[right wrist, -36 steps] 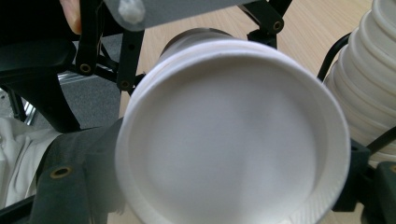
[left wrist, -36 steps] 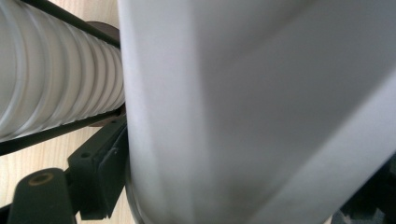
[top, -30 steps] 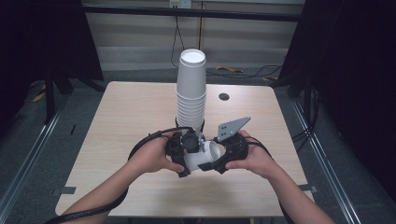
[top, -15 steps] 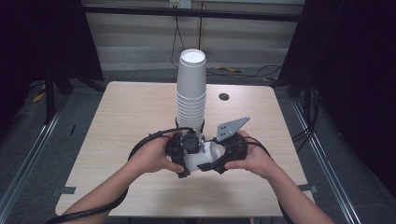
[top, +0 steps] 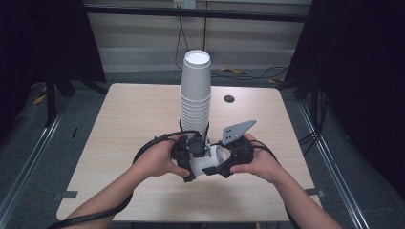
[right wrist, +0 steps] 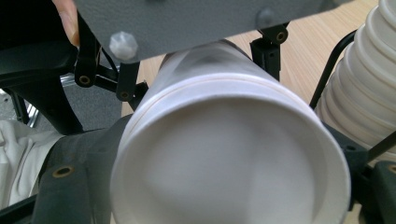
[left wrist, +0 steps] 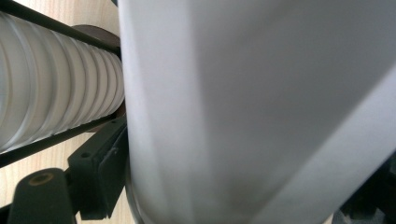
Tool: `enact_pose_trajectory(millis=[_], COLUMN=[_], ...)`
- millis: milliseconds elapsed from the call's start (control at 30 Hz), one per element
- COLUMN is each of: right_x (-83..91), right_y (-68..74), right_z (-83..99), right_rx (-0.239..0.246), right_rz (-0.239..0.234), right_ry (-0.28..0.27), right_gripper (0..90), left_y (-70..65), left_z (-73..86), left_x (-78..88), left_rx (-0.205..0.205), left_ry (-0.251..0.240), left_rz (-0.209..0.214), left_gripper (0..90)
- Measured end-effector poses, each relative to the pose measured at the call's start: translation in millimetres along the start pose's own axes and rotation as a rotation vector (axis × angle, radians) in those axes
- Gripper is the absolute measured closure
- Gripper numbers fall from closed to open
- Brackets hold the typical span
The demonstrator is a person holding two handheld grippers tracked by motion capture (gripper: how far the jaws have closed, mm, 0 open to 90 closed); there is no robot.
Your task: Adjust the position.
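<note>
A white paper cup (top: 210,160) lies on its side between my two grippers, just above the near middle of the wooden table (top: 129,119). My left gripper (top: 192,153) is shut on the cup; in the left gripper view the cup's wall (left wrist: 233,112) stands right against a black finger (left wrist: 93,172). From the other side, my right gripper (top: 230,158) is shut on it too. The cup's open mouth (right wrist: 229,154) faces the right gripper's camera, with a black finger (right wrist: 79,191) at its rim. A tall stack of upturned white cups (top: 195,95) stands just behind.
The cup stack (left wrist: 51,98) (right wrist: 369,84) is very close to both grippers. A grey three-cornered plate (top: 237,129) rises over the right hand. A small dark round hole (top: 229,99) sits at the table's far side. Black cables loop around the left hand.
</note>
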State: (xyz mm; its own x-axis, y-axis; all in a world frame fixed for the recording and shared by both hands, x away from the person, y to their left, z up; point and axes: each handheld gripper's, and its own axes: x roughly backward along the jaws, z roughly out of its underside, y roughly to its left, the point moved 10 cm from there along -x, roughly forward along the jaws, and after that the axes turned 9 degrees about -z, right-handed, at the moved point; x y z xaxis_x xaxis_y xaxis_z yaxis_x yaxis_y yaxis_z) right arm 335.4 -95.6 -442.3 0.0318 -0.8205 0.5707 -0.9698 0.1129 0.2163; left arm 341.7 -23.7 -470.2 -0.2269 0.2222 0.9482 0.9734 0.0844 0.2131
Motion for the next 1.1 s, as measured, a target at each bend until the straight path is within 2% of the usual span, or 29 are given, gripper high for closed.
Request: enact_pose_trajectory(millis=[67, 133, 233, 267, 467, 700, 733, 767, 800, 833, 867, 900, 933, 967, 1033, 1100], right_x=[0.1, 1.2, 3.6, 4.7, 8.2, 6.6, 6.4, 6.4, 6.6, 6.6, 6.8, 7.1, 7.1, 7.0, 7.2, 7.3], right_y=[0.4, 0.9, 1.2, 1.3, 1.8, 2.4, 2.4, 2.5, 1.8, 1.5, 1.1, 0.6, 0.6, 0.8, 0.6, 0.6], right_z=[-0.9, -0.4, -1.6, -2.4, -3.3, -3.9, -3.9, -3.6, -3.3, -3.3, -3.1, -3.2, -3.4, -3.5, -3.4, -3.5], right_rx=[0.010, 0.005, 0.014, 0.019, 0.018, 0.014, 0.014, 0.013, 0.014, 0.014, 0.013, 0.016, 0.015, 0.015, 0.017, 0.016], right_rz=[0.007, 0.003, 0.009, 0.013, 0.017, 0.010, 0.010, 0.008, 0.009, 0.008, 0.009, 0.010, 0.008, 0.007, 0.011, 0.010], right_ry=[-0.013, -0.015, -0.022, -0.024, -0.037, -0.046, -0.046, -0.043, -0.042, -0.043, -0.043, -0.044, -0.048, -0.048, -0.045, -0.045], right_gripper=[22.4, 22.8, 22.9, 22.9, 23.0, 23.2, 23.2, 23.3, 23.3, 23.3, 23.3, 23.3, 23.3, 23.3, 23.3, 23.4], left_y=[0.4, -0.1, 1.0, 1.3, 2.5, 2.5, 2.8, 2.0, 3.9, 2.9, 4.9, 5.0, 4.6, 4.0, 5.2, 5.4], left_z=[-0.5, -1.3, -2.7, -3.9, -4.4, -2.4, -2.2, -3.5, -2.1, -3.1, -2.0, -1.9, -1.8, -3.4, -1.5, -1.2], left_x=[0.5, 0.8, 1.5, 2.5, 5.7, 7.0, 7.2, 6.9, 8.0, 8.4, 9.4, 9.6, 9.7, 9.4, 10.8, 11.5], left_rx=[-0.006, 0.011, 0.003, 0.009, 0.004, -0.002, 0.000, 0.024, 0.002, 0.027, 0.007, 0.008, 0.011, 0.033, 0.007, 0.005], left_ry=[-0.002, -0.011, -0.030, -0.052, -0.094, -0.087, -0.090, -0.106, -0.096, -0.107, -0.101, -0.102, -0.106, -0.120, -0.106, -0.103], left_rz=[0.005, 0.002, -0.004, -0.001, -0.002, -0.001, -0.001, -0.002, -0.003, 0.000, -0.002, -0.001, 0.002, -0.002, 0.001, 0.002], left_gripper=[13.8, 13.8, 12.0, 11.4, 10.7, 10.6, 10.7, 10.8, 10.9, 10.9, 10.9, 10.9, 10.9, 10.9, 10.8, 10.9])
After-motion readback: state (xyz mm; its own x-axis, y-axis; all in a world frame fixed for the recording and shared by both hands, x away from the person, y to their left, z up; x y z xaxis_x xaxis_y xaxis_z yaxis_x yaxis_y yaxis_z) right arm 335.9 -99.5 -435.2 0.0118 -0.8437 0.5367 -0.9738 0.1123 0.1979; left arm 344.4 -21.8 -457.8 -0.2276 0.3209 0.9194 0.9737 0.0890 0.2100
